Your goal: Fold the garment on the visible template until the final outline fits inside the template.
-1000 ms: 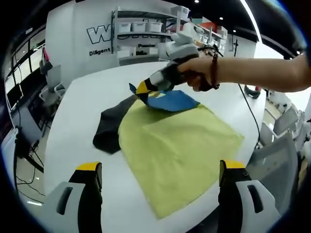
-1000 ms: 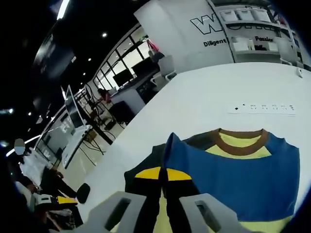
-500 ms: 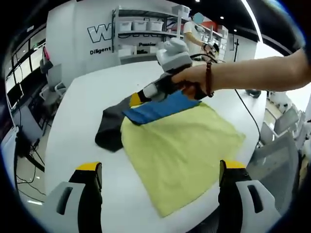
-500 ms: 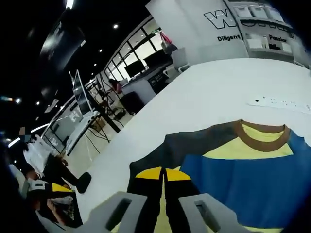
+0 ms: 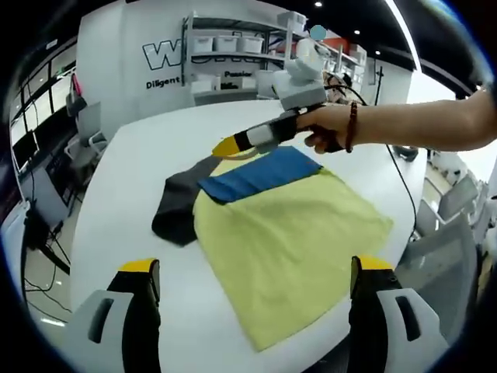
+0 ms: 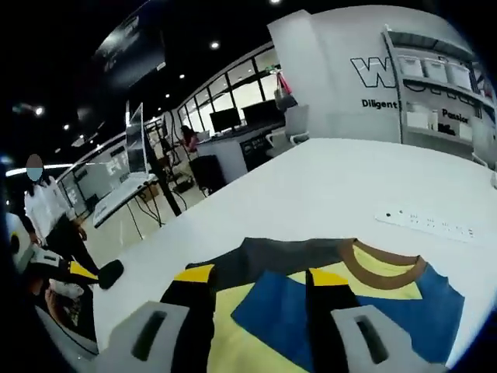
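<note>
A yellow garment (image 5: 291, 237) lies flat on the white table (image 5: 132, 171). Its blue sleeve (image 5: 260, 172) is folded across the top, and a dark grey sleeve (image 5: 177, 206) sticks out to the left. My left gripper (image 5: 256, 268) hovers open over the near table edge, short of the cloth. My right gripper (image 5: 227, 145), held by a hand (image 5: 330, 128), floats just above the collar end. In the right gripper view the right gripper (image 6: 260, 276) is open with nothing between its jaws. Below it lie the blue sleeve (image 6: 349, 311), the brown collar (image 6: 380, 268) and the grey sleeve (image 6: 287, 252).
A white power strip (image 6: 423, 223) lies on the table beyond the collar, and a black cable (image 5: 397, 183) runs off the right side. Grey chairs (image 5: 454, 225) stand along the right edge. Shelves with bins (image 5: 225, 47) line the back wall. People stand at the left (image 6: 46, 225).
The right gripper carried the blue sleeve across onto the garment, let it go, opened and lifted clear. The left gripper has stayed in place.
</note>
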